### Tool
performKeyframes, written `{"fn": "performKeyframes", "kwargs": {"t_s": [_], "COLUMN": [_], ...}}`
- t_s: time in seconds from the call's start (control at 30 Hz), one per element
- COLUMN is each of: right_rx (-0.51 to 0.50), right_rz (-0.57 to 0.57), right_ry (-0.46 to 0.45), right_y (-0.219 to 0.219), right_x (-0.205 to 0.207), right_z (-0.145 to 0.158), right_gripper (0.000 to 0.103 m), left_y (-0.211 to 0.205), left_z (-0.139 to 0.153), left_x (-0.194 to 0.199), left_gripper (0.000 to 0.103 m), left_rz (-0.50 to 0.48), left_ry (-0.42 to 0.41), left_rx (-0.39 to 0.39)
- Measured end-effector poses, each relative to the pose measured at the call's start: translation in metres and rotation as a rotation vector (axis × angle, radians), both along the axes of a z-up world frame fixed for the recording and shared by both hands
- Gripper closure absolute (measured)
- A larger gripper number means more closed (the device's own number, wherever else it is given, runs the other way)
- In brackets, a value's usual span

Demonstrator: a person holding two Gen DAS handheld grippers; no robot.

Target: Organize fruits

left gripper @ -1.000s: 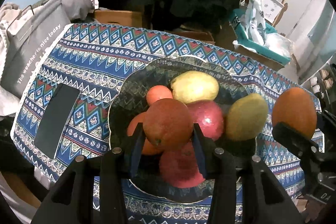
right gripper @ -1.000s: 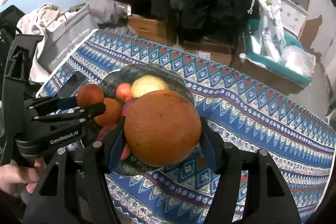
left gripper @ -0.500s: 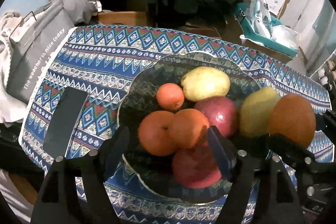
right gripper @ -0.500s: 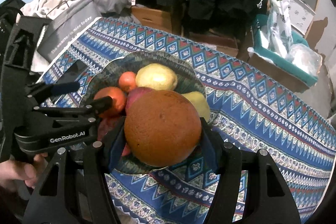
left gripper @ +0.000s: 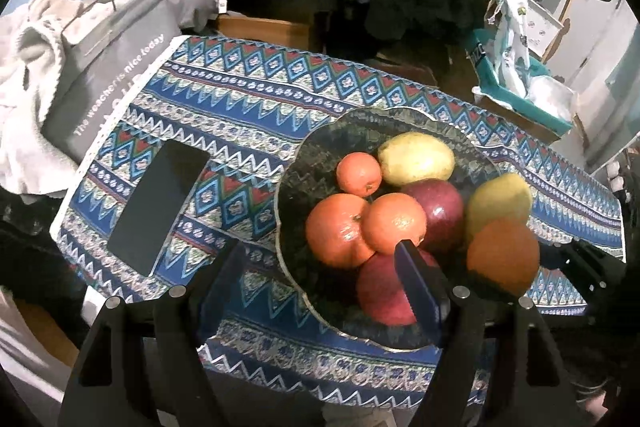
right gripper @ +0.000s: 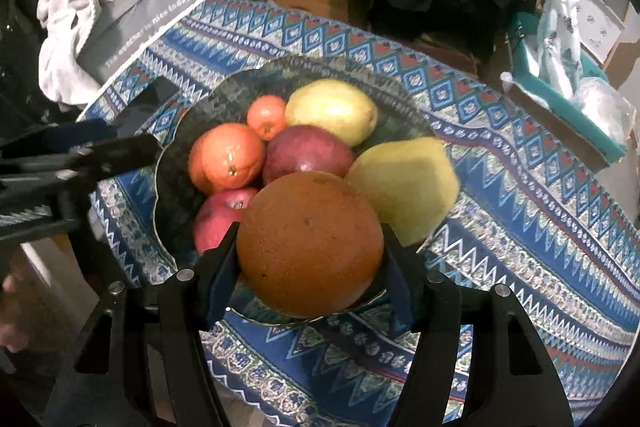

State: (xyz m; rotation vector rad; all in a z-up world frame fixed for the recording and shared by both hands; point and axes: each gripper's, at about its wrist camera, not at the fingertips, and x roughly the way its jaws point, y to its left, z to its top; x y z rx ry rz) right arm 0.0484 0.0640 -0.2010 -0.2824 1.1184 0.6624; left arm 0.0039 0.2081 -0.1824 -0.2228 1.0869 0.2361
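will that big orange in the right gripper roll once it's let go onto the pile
Probably. The big orange is round and smooth, and the right hand-held gripper holds it above fruit already heaped in the bowl. It would likely settle into a gap beside the red apple or roll toward the rim.

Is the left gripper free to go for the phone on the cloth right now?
Probably yes: the left gripper is open and empty, and the phone lies flat on the tablecloth with nothing on it.

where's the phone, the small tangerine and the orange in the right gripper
phone [left gripper: 158,205]: left wrist view, middle of its dark screen
small tangerine [left gripper: 358,173]: left wrist view, middle of its peel
held orange [right gripper: 310,245]: right wrist view, middle of its front face
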Motion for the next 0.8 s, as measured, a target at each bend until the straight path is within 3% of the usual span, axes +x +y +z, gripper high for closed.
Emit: {"fn": "performKeyframes", "kwargs": {"t_s": [0.3,0.67,0.8], "right_rx": [0.023,0.020,0.028], "right_rz": [0.026,-0.059,-0.102], "right_ry": [-0.089,-0.179,-0.207], "right_y": [0.005,-0.017,-0.032], "right_x": [-0.004,-0.002,-0.002], "right_z": [0.018,0.056,0.072], "right_gripper": [0.033,0.023,0.020], "left_y": [0.001,-0.019,-0.024], "left_z": [0.001,0.024,0.039], "left_x": [-0.005,-0.006,-0.009], "left_gripper": [0.025,0.025,0.017], "left_rz": [0.010,-0.024,-0.040], "left_ry": [0.008,-0.026,-0.072], "left_rx": [0.005,0.062,0.055]}}
